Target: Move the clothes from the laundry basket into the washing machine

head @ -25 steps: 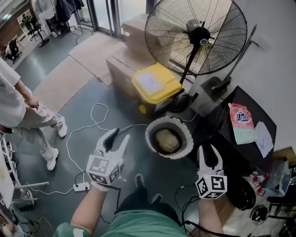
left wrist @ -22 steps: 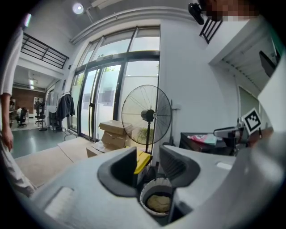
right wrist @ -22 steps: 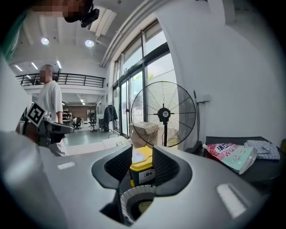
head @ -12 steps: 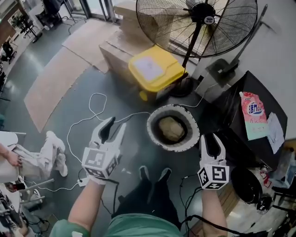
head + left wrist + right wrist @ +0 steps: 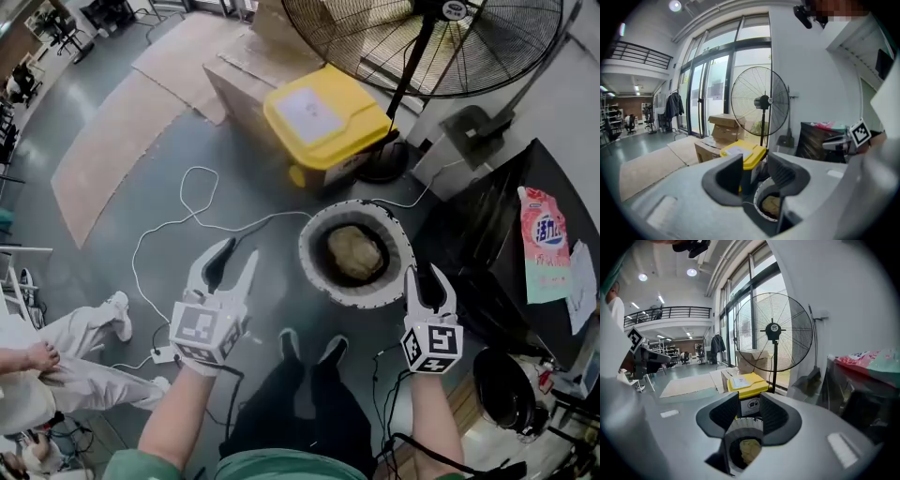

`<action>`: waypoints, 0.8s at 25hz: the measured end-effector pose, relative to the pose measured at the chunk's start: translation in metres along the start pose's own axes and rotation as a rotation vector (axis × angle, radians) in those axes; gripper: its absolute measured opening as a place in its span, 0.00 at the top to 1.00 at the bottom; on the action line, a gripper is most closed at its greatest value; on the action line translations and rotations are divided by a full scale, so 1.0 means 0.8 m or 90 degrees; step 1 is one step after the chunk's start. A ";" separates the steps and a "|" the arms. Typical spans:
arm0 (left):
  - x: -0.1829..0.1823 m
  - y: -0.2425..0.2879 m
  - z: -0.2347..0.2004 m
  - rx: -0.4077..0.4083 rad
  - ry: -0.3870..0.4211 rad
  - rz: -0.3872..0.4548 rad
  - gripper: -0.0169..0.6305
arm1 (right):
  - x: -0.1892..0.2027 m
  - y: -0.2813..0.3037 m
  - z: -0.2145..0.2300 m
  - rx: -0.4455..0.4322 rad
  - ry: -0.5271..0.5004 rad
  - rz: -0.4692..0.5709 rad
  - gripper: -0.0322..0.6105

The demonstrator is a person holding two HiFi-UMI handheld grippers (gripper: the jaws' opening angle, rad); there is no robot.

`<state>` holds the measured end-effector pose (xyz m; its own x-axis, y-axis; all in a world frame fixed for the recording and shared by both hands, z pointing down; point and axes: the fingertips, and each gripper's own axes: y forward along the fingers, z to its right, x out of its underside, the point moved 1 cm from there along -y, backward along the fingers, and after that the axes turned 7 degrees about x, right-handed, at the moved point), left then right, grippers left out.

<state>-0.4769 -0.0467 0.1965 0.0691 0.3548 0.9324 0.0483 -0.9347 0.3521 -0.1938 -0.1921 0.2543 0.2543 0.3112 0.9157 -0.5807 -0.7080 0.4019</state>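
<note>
Clothes (image 5: 356, 251), a beige bundle, lie at the bottom of the round white laundry basket (image 5: 361, 300) on the floor (image 5: 112, 246), ahead of and between both grippers. The right gripper (image 5: 424, 274) sits just beside its rim, the left gripper (image 5: 240, 251) farther off; both pairs of jaws stand apart, holding nothing

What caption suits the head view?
Left gripper and right gripper, open, hover by a basket holding a beige garment; yellow-lidded bin and fan behind.
</note>
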 end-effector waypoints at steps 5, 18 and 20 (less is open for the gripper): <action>0.062 0.043 -0.010 0.001 -0.007 0.005 0.72 | 0.064 0.053 0.000 -0.026 -0.021 -0.014 0.76; 0.239 0.157 -0.049 0.014 -0.026 0.003 0.69 | 0.276 0.230 0.004 -0.141 -0.087 -0.151 0.68; 0.266 0.175 -0.058 0.013 -0.020 0.003 0.69 | 0.310 0.261 0.004 -0.163 -0.102 -0.174 0.67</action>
<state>-0.5017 -0.1031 0.4483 0.1000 0.3507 0.9311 0.0682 -0.9360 0.3452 -0.2495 -0.2643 0.5654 0.5317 0.3485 0.7719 -0.6441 -0.4255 0.6357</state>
